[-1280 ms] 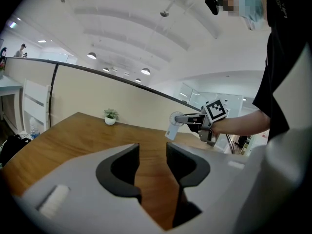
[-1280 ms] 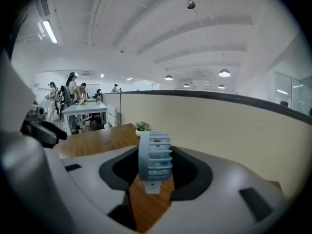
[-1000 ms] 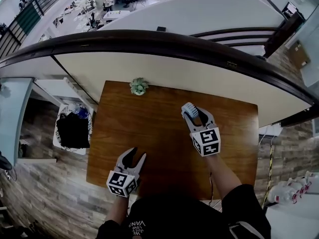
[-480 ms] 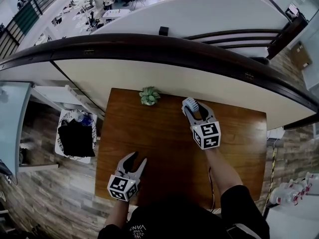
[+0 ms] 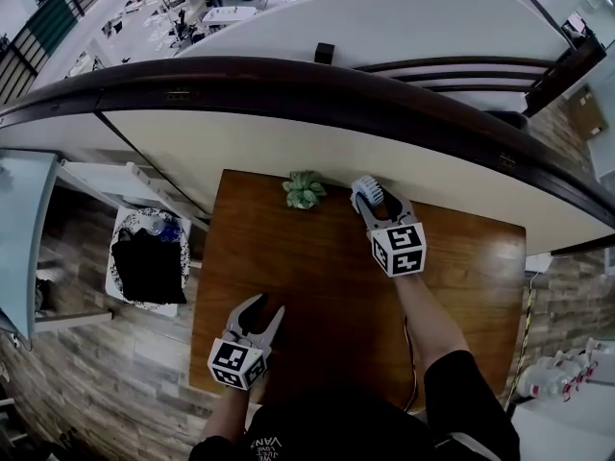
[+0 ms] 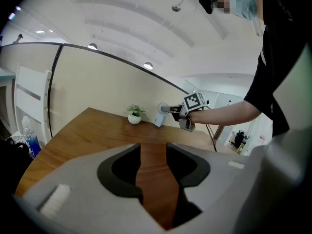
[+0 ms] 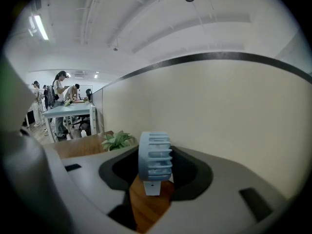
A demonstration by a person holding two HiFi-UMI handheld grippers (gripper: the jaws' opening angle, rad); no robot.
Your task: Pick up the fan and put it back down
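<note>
A small pale blue fan (image 5: 367, 196) sits between the jaws of my right gripper (image 5: 370, 203), which is shut on it near the far edge of the brown wooden table (image 5: 317, 277). In the right gripper view the fan's round grille (image 7: 155, 156) stands upright with its short stem hanging just over the wood; I cannot tell whether it touches. The left gripper view shows the fan (image 6: 160, 114) at the far side, held by the right gripper (image 6: 171, 110). My left gripper (image 5: 261, 305) hovers over the near left part of the table, open, with only wood between its jaws (image 6: 153, 152).
A small potted plant (image 5: 304, 190) stands at the table's far edge, just left of the fan. A cream curved partition (image 5: 288, 133) rises right behind the table. A white bin with a black bag and a bottle (image 5: 146, 262) stands on the floor to the left.
Both grippers have moved forward over the table toward the partition. The right one carried the fan closer to the far edge and the plant, and a little lower.
</note>
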